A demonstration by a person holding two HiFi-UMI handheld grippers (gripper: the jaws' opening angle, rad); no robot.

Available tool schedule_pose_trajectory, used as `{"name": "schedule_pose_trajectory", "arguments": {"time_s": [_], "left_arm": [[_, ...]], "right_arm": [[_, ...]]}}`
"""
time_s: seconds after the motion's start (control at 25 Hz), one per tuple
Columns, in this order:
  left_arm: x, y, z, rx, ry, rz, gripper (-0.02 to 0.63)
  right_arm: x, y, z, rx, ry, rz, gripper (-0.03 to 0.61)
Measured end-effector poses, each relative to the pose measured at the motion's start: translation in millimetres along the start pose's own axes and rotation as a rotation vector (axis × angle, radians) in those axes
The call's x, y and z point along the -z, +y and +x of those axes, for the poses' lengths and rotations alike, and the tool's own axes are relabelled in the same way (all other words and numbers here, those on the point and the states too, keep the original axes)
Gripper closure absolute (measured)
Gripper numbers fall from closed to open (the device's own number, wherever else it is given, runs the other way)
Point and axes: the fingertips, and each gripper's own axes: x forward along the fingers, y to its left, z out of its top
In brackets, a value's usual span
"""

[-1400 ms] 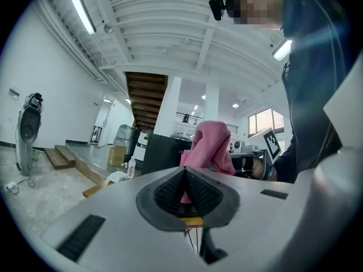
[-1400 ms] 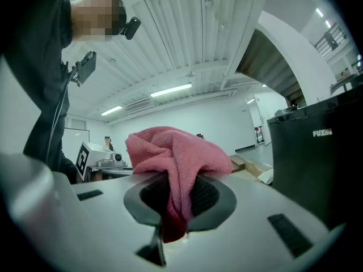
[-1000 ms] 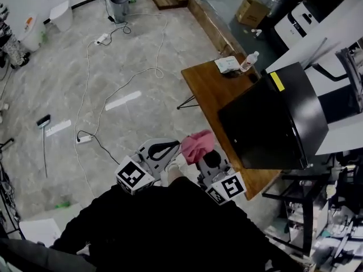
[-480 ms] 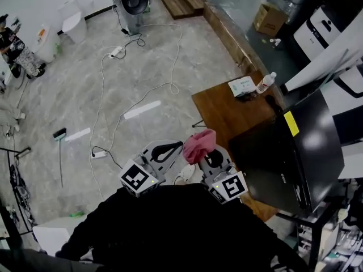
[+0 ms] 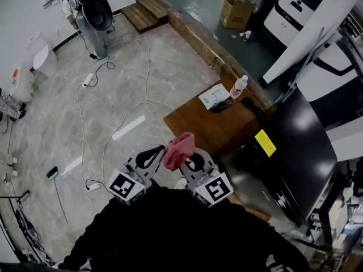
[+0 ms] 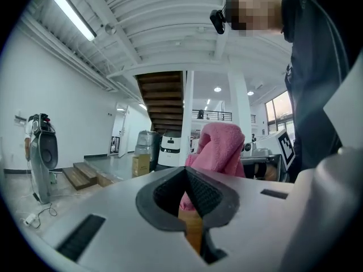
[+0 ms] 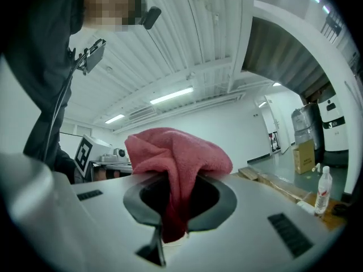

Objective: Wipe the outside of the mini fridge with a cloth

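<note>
The black mini fridge [image 5: 298, 152] stands on a wooden table [image 5: 195, 123] at the right of the head view, with a yellow sticker on its top. My right gripper [image 5: 191, 162] is held close to my body, left of the fridge and apart from it. It is shut on a pink cloth [image 5: 178, 149]. In the right gripper view the cloth [image 7: 177, 157] bunches out above the closed jaws of the right gripper [image 7: 174, 194]. My left gripper [image 5: 148, 156] sits beside it, shut and holding nothing. In the left gripper view the left gripper [image 6: 187, 180] has the cloth [image 6: 218, 149] just beyond it.
A water bottle [image 5: 239, 86] and a white packet [image 5: 214, 97] lie at the table's far end. Cables [image 5: 110, 112] run over the grey floor to the left. A fan [image 5: 93, 13], a cardboard box [image 5: 235, 11] and white machines [image 5: 295, 10] stand farther off.
The head view has swung, so the fridge and table now sit farther right and lower. Both grippers stay close to the body, the right one still clamped on the pink cloth.
</note>
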Motion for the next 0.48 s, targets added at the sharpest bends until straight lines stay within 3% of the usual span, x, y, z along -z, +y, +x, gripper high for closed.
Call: {"name": "schedule_pose_trajectory", "arguments": {"time_s": [0.36,0.48], "left_arm": [[-6,73,125,0.270,-0.009,0.014,0.607],[-5,99,171,0.399,0.014,0.033,0.607]], "right_arm": [[5,-123,43,0.297,-0.049,0.083,0.517],[1,-180,57,0.451,-0.093,0.143,0.517]]}}
